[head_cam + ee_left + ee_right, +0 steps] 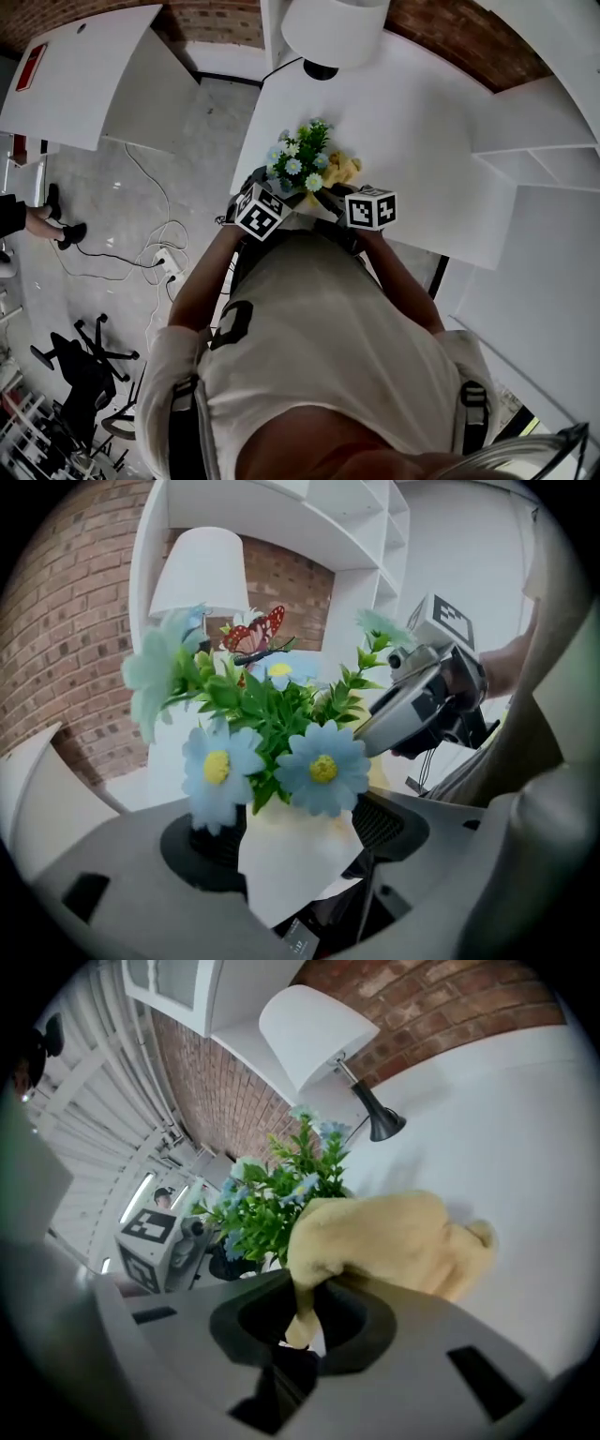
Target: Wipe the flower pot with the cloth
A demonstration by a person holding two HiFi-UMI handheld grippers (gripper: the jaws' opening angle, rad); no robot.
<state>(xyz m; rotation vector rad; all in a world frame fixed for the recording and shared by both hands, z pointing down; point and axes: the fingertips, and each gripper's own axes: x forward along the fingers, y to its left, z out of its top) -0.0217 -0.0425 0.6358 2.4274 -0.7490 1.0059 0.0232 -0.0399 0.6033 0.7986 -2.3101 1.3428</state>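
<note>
White pot (286, 878), blue daisies (323, 766) and green leaves (262, 705) stuffed in the top, plus a red butterfly (255, 635) on a stick. Parked at the near edge of the table (412, 103), right in front of the person (319, 356). Clamped between the jaws of the left hand-held gripper (295, 836), a black pad snug on each side. Just beside it on the right, a fuzzy yellow cloth (384, 1237), bunched right up against the leaves. Pinched by one thin corner in the right hand-held gripper (300, 1321), jaws nearly together on that bit. Can't tell whether the cloth actually touches the pot's wall. Further back on the table, a white lamp (333, 28) on a black base. Behind all that, brick wall (56, 630) and white shelves (370, 536).
</note>
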